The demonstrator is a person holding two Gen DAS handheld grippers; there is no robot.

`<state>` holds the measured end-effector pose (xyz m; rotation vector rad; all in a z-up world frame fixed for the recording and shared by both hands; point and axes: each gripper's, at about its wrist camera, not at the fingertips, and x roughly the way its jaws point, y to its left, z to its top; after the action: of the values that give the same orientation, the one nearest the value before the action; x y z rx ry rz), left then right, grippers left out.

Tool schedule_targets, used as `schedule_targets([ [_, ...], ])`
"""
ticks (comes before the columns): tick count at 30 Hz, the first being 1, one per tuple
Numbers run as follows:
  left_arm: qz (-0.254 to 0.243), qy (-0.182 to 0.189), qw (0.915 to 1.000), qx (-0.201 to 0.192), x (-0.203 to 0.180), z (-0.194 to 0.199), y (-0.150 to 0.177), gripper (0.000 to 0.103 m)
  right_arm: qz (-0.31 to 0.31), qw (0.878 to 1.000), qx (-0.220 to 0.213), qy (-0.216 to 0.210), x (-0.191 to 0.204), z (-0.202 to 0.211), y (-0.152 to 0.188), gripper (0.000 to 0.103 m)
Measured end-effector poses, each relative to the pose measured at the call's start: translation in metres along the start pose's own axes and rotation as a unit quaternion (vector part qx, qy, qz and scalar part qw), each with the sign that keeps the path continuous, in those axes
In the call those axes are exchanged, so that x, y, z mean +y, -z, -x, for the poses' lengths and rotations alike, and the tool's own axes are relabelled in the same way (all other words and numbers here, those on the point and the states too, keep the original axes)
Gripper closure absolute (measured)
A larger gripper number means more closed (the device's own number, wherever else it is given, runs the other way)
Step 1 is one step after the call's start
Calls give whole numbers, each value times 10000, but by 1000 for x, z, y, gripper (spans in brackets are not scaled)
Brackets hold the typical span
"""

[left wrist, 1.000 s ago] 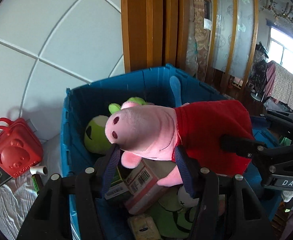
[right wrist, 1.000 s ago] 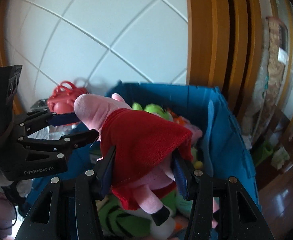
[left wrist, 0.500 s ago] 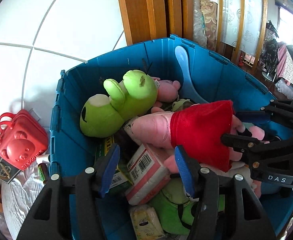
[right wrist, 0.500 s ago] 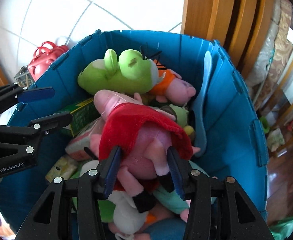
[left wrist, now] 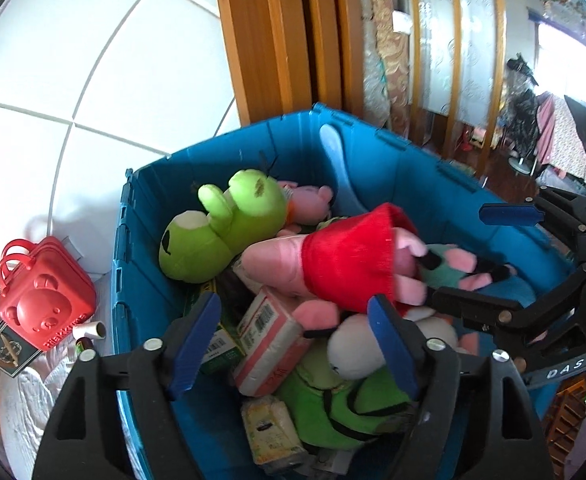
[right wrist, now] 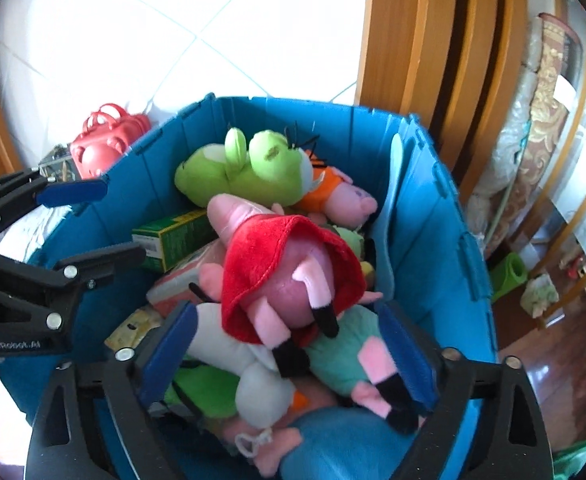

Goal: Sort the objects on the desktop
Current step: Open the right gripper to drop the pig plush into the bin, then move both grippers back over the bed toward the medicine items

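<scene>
**Pink pig toy lies atop crowded blue bin, both tongs spread wide**

Nearest the left wrist camera, the left gripper (left wrist: 293, 336) hangs over the near rim of the blue bin (left wrist: 413, 168) with its blue-padded fingers (left wrist: 195, 340) apart and nothing between them. Just beyond them lie a pink barcoded packet (left wrist: 271, 338), a green carton (left wrist: 221, 354) and a cream packet (left wrist: 271, 432) low in the bin, beside a white plush (left wrist: 353, 346) resting on a green plush with black straps (left wrist: 333, 404). The right gripper (right wrist: 289, 356), seen from its own camera, also stands open, its fingers (right wrist: 409, 356) either side of the pile without pinching anything; whether they brush the toys cannot be told.

The pig plush in the red dress (left wrist: 333, 258) lies on top of the heap near the middle of the bin, snout toward the left wall, black-tipped legs toward the right gripper, free of both tools. A teal-bodied plush (right wrist: 341, 350) lies under its legs. Behind it a large lime-green frog plush (left wrist: 229, 228) leans against the far-left corner, with a smaller pink pig in orange (right wrist: 337, 194) tucked beside it and a pale blue scoop (left wrist: 339, 168) upright against the back wall.

Outside the bin, to its left, a red bear-faced plastic case (left wrist: 43, 304) sits on a white cloth (left wrist: 33, 396), touching a small patterned box (left wrist: 7, 350). A white tiled wall (left wrist: 73, 80) and wooden door frames (left wrist: 277, 40) stand behind
</scene>
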<state>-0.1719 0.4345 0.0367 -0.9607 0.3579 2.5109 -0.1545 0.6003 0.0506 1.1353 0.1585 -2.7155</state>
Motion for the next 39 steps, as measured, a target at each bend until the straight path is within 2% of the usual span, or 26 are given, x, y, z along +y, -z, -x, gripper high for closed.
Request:
schedule_targets([
  [5, 82, -32, 9995, -318, -6, 23, 12, 22, -134, 9993, -324, 87, 4, 20, 12, 0],
  [10, 49, -365, 9972, -653, -7, 39, 30, 21, -278, 9984, -498, 57, 10, 28, 22, 0],
  [14, 245, -456, 9954, -809, 4, 52, 44, 20, -468, 9974, -536, 118, 16, 27, 27, 0],
  [19, 447, -613, 9916, -1043, 28, 74, 65, 20, -559, 9966, -602, -48, 38, 27, 27, 0],
  [27, 904, -863, 9843, -1244, 103, 108, 107, 20, -431, 9926, -1120, -178, 115, 45, 5, 0],
  [39, 1592, -1443, 9719, -959, 250, 135, 194, 20, -30, 9845, -1595, -725, 280, 37, -38, 0],
])
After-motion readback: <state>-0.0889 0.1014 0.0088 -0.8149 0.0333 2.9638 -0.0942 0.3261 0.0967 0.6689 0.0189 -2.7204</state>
